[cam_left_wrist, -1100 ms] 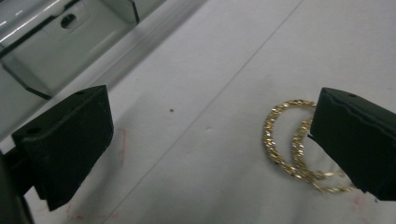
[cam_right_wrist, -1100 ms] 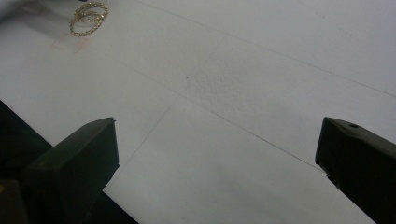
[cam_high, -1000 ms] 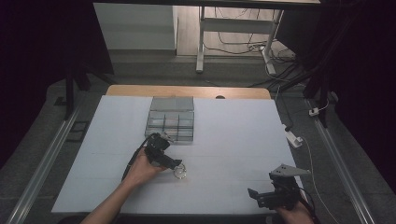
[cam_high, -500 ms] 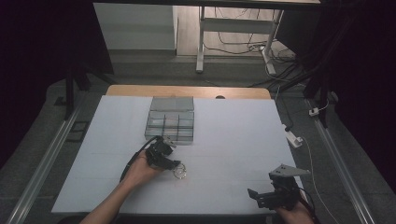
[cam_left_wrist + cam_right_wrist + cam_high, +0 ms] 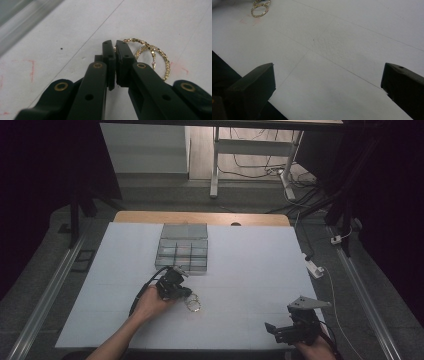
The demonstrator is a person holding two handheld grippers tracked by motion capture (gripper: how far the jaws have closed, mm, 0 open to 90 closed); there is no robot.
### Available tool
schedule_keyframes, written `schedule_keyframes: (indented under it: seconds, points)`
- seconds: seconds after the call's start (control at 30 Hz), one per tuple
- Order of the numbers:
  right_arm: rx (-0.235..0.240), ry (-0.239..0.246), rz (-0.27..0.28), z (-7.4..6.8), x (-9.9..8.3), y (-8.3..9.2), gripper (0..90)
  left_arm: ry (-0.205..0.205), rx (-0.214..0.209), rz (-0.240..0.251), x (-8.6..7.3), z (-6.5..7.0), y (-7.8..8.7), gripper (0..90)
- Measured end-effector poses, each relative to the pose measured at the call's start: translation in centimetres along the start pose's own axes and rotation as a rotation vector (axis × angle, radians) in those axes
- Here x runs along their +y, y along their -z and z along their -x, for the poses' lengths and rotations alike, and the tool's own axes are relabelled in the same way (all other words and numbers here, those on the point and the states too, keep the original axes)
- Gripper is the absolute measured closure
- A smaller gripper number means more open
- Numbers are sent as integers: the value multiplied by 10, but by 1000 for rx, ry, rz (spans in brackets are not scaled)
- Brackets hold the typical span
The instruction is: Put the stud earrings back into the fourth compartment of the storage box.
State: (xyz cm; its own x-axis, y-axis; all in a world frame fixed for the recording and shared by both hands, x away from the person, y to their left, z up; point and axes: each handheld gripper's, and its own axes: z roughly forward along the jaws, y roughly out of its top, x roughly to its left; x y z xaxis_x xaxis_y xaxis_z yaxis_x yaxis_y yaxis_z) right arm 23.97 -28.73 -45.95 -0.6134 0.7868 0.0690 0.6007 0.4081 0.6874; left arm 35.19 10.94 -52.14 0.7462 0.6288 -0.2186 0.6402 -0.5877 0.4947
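Two gold hoops [image 5: 152, 56] lie on the white table [image 5: 250, 265], just in front of the clear box [image 5: 182, 247], overlapping one another. The box has small compartments and sits toward the table's far side, left of centre.

Left of the hoops, the person's left hand [image 5: 150, 302] holds the left claw [image 5: 187, 293], which sits just in front of the box's near edge and points toward the hoops. In the left gripper view the left claw [image 5: 115, 48] has its jaws pressed nearly together with only a thin slit between them, tips down at the table. The beaded rim of the nearer hoop runs right up to the jaw tips and passes behind them; whether the rim is actually pinched in the slit cannot be told. The second hoop lies to the right of the jaws, crossing the first, with a small clasp hanging inside it. Faint red marks show on the table on both sides of the jaws.

Well to the right of the box and close to the table's near edge, the right claw [image 5: 280, 330] is held low, well apart from the hoops. In the right gripper view the right claw [image 5: 328, 80] stands wide open over bare table, nothing between its jaws, and the hoops [image 5: 260, 8] show far off at the upper left.
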Motion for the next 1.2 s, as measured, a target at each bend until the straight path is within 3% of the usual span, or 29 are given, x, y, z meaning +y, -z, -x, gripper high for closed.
schedule_keyframes:
  seconds: [0.1,0.33,0.8,1.2]
  points:
    - [2,0,0,0,0,0,0,27,-26,1,2,0,2,867]
    - [3,1,1,0,0,0,0,51,-19,34,5,-4,17,867]
    - [2,1,-9,0,0,-1,0,108,47,156,11,-28,48,866]
    - [5,-9,-9,1,0,0,0,157,107,209,13,-52,65,866]
